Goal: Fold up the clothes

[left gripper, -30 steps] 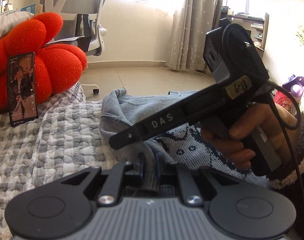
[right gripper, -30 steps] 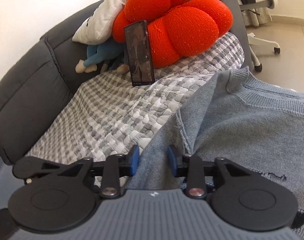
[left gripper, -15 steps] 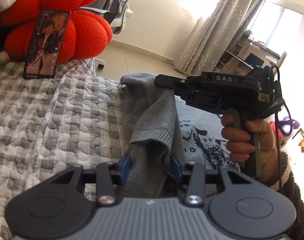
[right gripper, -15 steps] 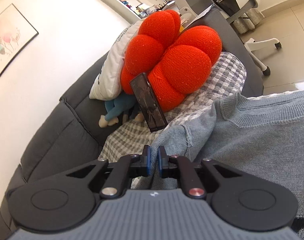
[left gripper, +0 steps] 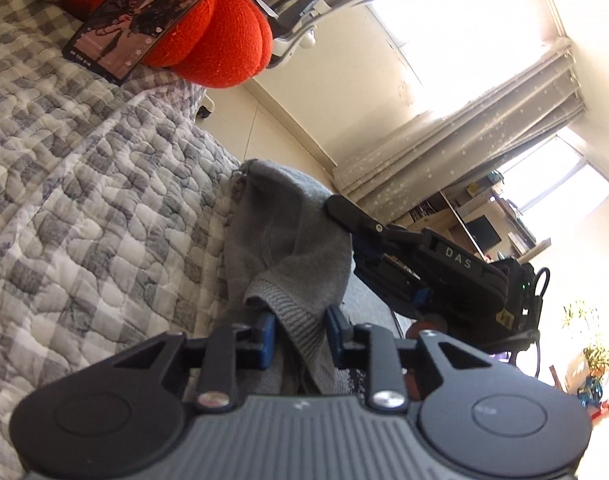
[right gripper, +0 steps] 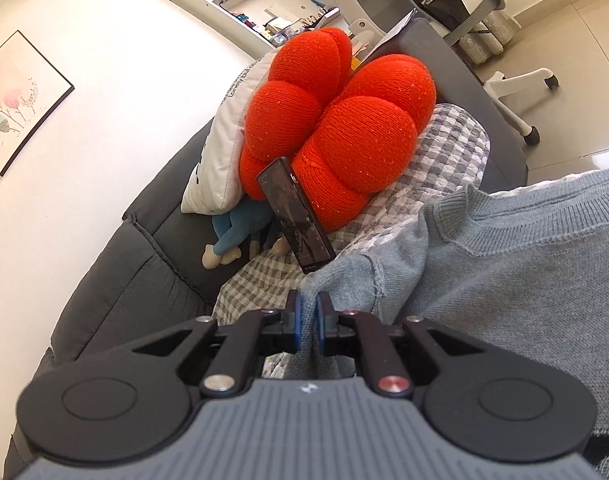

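Both grippers' jaws pinch the grey sweater [right gripper: 504, 280].

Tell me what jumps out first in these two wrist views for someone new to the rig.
The big red knotted cushion at the sofa's far end, with a phone propped against it on the checked quilt. Next, the grey knit sweater: the right gripper is shut on its shoulder edge, and the left gripper, whose jaws have just been closing, holds its ribbed cuff.

left claw [left gripper: 300, 330] pinches the grey sweater's ribbed cuff [left gripper: 292, 312] above the quilt [left gripper: 104, 200].
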### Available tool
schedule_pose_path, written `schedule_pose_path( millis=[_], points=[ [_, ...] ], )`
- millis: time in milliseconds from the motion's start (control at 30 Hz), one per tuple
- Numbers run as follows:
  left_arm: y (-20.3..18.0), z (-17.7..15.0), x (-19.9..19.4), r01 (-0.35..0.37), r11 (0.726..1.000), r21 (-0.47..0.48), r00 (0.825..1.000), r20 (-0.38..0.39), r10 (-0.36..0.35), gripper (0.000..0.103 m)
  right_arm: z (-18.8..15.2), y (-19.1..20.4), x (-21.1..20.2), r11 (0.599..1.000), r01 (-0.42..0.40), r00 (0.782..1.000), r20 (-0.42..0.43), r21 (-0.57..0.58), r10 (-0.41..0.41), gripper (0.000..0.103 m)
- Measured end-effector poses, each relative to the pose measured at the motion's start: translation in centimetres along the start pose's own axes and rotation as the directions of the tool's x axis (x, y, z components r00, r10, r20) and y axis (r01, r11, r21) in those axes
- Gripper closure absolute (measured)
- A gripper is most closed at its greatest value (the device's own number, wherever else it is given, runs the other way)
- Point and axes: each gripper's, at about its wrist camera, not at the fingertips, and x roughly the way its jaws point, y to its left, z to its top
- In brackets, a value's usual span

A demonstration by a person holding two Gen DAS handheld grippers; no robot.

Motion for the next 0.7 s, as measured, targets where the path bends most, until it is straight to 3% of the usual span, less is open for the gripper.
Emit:
schedule_pose_path(
  millis=[33, 167, 367, 467, 533, 700],
  points=[
    [0.1, 0.2, -0.2, 0.001, 1.000, -0.005, 1.000, 0.011, -0.001, 0.093, 0.0, -0.1, 0.1, 1.000, 0.002, 1.000, -0.003, 0.002, -0.002, 0.092],
    [0.1, 0.9, -1.3, -0.029, 1.000, 0.012, 0.998, 0.059, 0.028, 0.096, -0.3, -0.1, 0.5, 1.000, 0.013, 1.000, -0.019, 0.001, -0.013, 0.092],
    [0.9, 4.0, -3.4, -0.187, 0.977, 0.106, 0.976, 0.133, 0.173, 0.097, -0.6, 0.1, 1.2, 1.000, 0.030, 0.999, -0.031, -0.005, -0.031, 0.085],
    [1.9, 5.9, -4.0, -0.312, 0.936, 0.161, 0.943, 0.172, 0.284, 0.097, -0.7, 0.3, 1.4, 1.000, 0.027, 0.999, -0.038, -0.015, -0.027, 0.085],
    [3.1, 7.2, -4.1, -0.394, 0.901, 0.185, 0.912, 0.198, 0.358, 0.097, -0.8, 0.4, 1.5, 0.999, 0.039, 0.998, -0.038, -0.024, -0.040, 0.085],
    [4.8, 9.6, -3.9, -0.529, 0.811, 0.249, 0.844, 0.256, 0.472, 0.097, -0.9, 0.0, 1.7, 0.997, 0.071, 0.997, -0.042, -0.015, -0.072, 0.085]
  ],
)
